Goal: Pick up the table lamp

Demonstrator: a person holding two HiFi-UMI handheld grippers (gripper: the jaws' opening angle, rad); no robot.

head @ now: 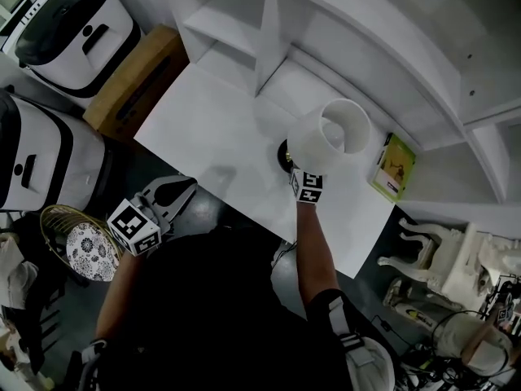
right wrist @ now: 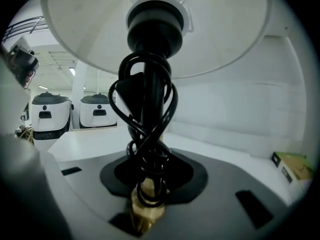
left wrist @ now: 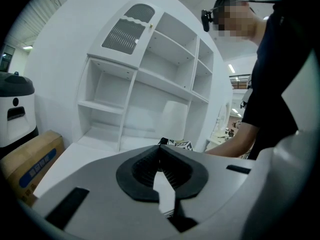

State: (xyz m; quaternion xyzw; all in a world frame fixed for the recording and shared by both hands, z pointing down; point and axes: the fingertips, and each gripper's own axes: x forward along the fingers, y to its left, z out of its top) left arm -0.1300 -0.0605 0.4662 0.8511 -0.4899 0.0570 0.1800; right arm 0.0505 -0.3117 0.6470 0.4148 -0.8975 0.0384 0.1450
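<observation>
The table lamp (head: 330,137) has a white shade and stands on the white table (head: 212,129) near the shelf unit. In the right gripper view its dark stem (right wrist: 146,114), wound with black cord, rises from a brass lower part up to the shade (right wrist: 150,24). My right gripper (head: 295,169) reaches in under the shade. Its jaws (right wrist: 147,184) are shut on the cord-wrapped stem. My left gripper (head: 186,184) hangs at the table's front edge, well left of the lamp. It is shut (left wrist: 161,151) and holds nothing.
A white shelf unit (head: 244,23) backs the table. A green book (head: 395,165) lies right of the lamp. A cardboard box (head: 138,80) and white machines (head: 73,31) stand at the left. On the floor are a wicker basket (head: 73,235) and white ornate furniture (head: 448,259).
</observation>
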